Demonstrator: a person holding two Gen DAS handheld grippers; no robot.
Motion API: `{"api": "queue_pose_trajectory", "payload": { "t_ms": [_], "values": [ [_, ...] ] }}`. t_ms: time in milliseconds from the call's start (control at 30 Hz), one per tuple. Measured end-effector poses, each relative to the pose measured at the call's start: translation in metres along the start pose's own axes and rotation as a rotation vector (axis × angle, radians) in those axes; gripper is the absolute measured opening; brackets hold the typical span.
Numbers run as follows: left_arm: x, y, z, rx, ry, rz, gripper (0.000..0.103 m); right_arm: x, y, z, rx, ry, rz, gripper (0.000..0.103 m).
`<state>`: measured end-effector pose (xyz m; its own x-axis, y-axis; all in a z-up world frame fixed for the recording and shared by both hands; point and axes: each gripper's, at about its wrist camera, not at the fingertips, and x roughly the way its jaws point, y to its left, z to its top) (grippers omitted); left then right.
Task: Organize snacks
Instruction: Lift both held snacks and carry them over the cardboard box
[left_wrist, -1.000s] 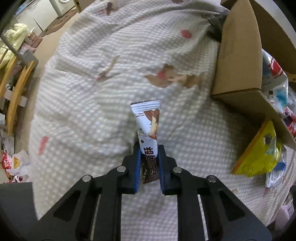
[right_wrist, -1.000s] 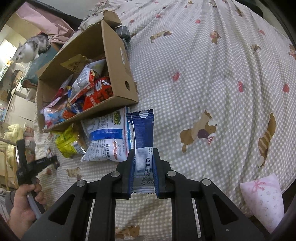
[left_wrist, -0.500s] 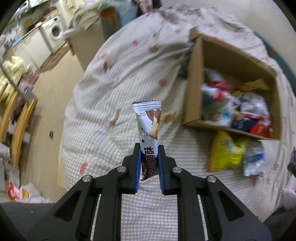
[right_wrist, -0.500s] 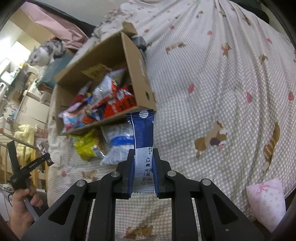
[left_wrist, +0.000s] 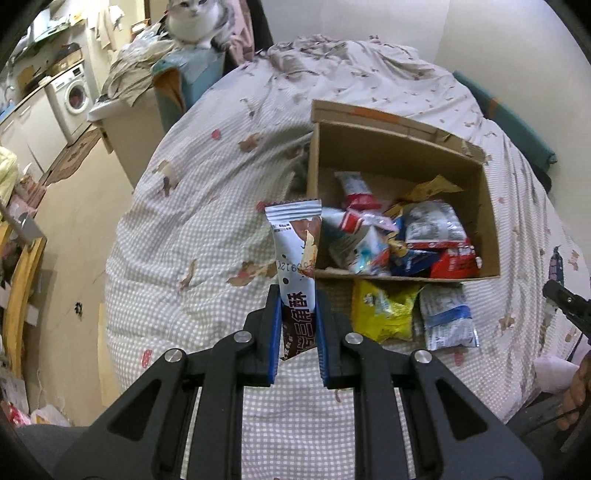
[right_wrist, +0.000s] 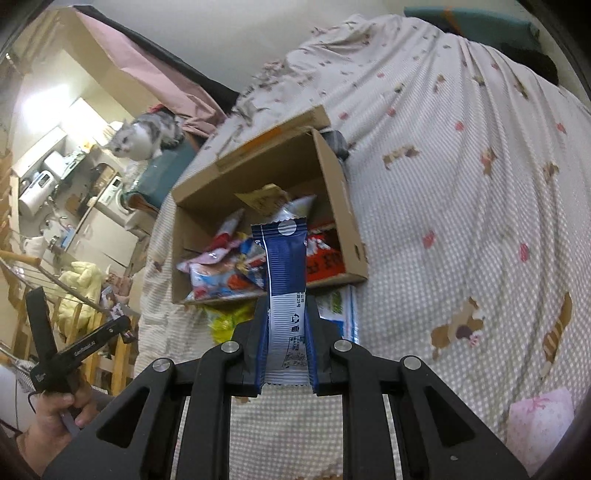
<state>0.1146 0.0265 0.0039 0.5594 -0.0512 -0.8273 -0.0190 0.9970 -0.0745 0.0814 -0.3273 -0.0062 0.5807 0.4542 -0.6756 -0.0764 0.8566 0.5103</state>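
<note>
A glossy brown-and-white wrapper (left_wrist: 297, 258) was clamped upright in the left tool (left_wrist: 298, 325), a flat blue one (right_wrist: 286, 284) in the right tool (right_wrist: 286, 332), both before the open cardboard box (left_wrist: 399, 147).

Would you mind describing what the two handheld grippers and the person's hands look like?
Both the left gripper and right gripper are matte black, with triangular cut-outs, silver round bolts and blue-padded fingers. Seen from the right wrist, the left one is a black cross-shaped handle with small white lettering, gripped by a bare left hand. No sleeves or cables are clearly visible.
</note>
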Motion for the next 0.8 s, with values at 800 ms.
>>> {"api": "queue_pose_trajectory", "payload": {
  "t_ms": [800],
  "values": [
    [0.049, -0.085, 0.076, 0.190, -0.087, -0.130, 0.014, 0.050, 0.016, 0.056, -0.071, -0.030, 0.019, 0.018]
  ]
}}
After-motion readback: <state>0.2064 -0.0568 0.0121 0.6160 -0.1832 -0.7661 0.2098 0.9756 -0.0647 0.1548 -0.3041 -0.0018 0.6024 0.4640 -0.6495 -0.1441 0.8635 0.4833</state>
